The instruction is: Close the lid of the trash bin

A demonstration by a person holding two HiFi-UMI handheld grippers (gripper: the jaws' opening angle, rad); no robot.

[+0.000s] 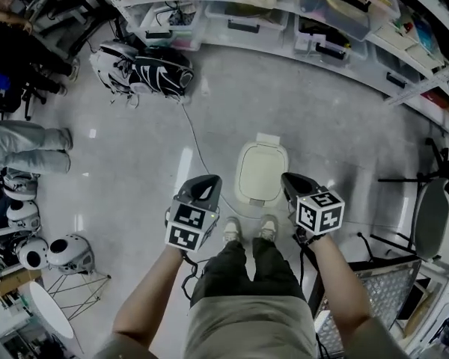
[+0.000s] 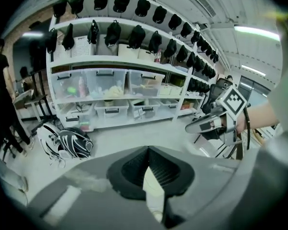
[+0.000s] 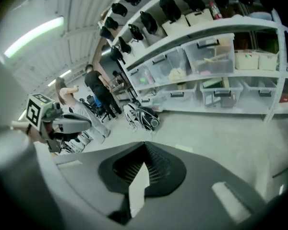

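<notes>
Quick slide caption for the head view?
Left claw and right claw, both shut and empty, flank a pale trash bin with its lid down.

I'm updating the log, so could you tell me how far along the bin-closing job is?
Done: the trash bin lid seems to lie flat, though from above I can't be sure. In hand: nothing; the left gripper and right gripper are shut, empty, apart from it. Left: perhaps only confirming.

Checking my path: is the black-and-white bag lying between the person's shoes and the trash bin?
No, the bag lies far off left; the trash bin stands right before the shoes.
</notes>
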